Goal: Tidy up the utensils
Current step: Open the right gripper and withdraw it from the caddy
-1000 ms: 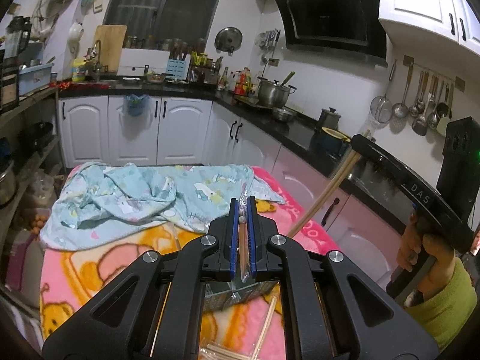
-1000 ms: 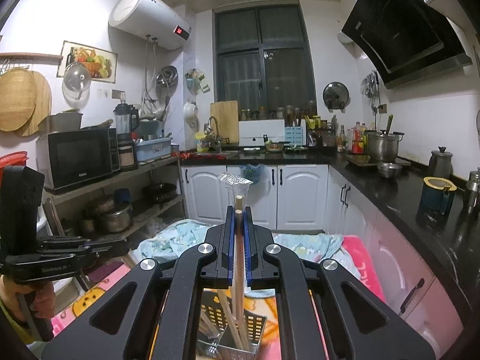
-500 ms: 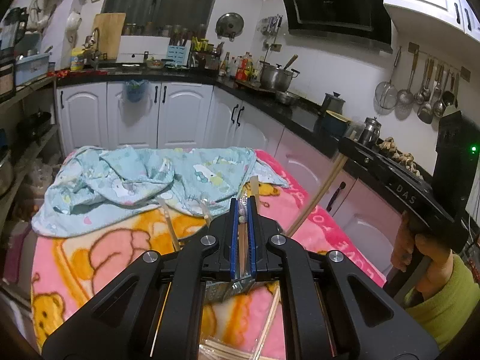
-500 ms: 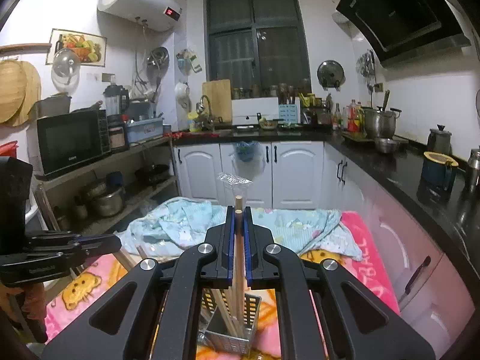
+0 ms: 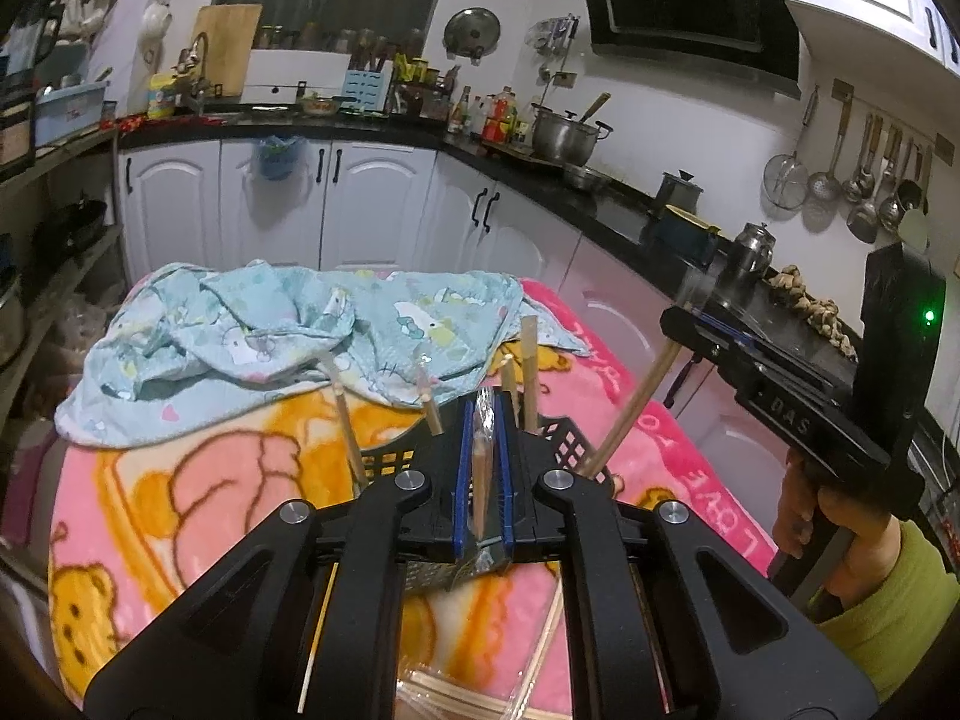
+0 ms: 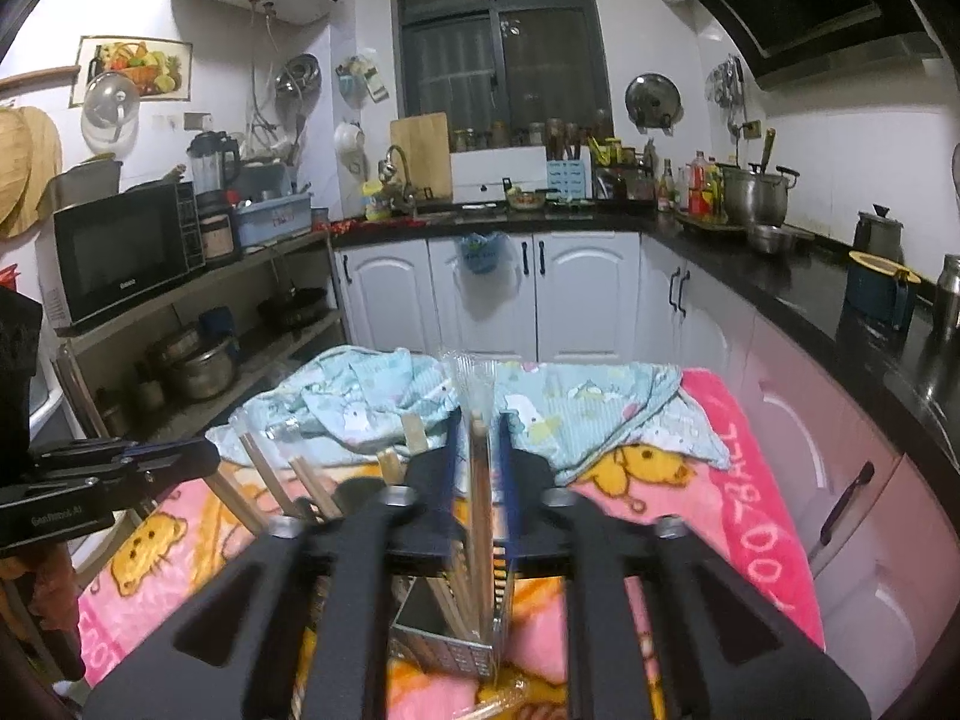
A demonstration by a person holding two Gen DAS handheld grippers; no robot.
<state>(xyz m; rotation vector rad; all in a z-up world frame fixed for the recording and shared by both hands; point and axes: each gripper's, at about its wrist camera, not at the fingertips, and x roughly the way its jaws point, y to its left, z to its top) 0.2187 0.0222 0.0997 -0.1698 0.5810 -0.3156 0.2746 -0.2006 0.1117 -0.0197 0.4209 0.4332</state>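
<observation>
While the wrapped chopsticks [image 6: 478,480] are dropping into the black mesh utensil basket [image 6: 447,639] on the pink cartoon blanket [image 6: 744,480], the right gripper [image 6: 478,450] is letting go: its jaws have just been opening, and now a clear gap is showing on each side of the pair standing between them, where a moment ago they were clamped tight. That is suggesting the right-hand pair is delivered and the hand is free to withdraw. The left gripper [image 5: 480,456] is sitting lower over the same basket than before and has been easing apart only slightly; its blue pads are lying close along another sleeved pair of chopsticks [image 5: 480,468], seemingly gripping it. Several bare chopsticks [image 5: 528,372] are already leaning inside the basket. Beyond, a blue patterned cloth [image 5: 300,336] is lying crumpled. Readable writing: "DAS" on the right tool's body, and "LOVE" among mirrored blanket lettering.
</observation>
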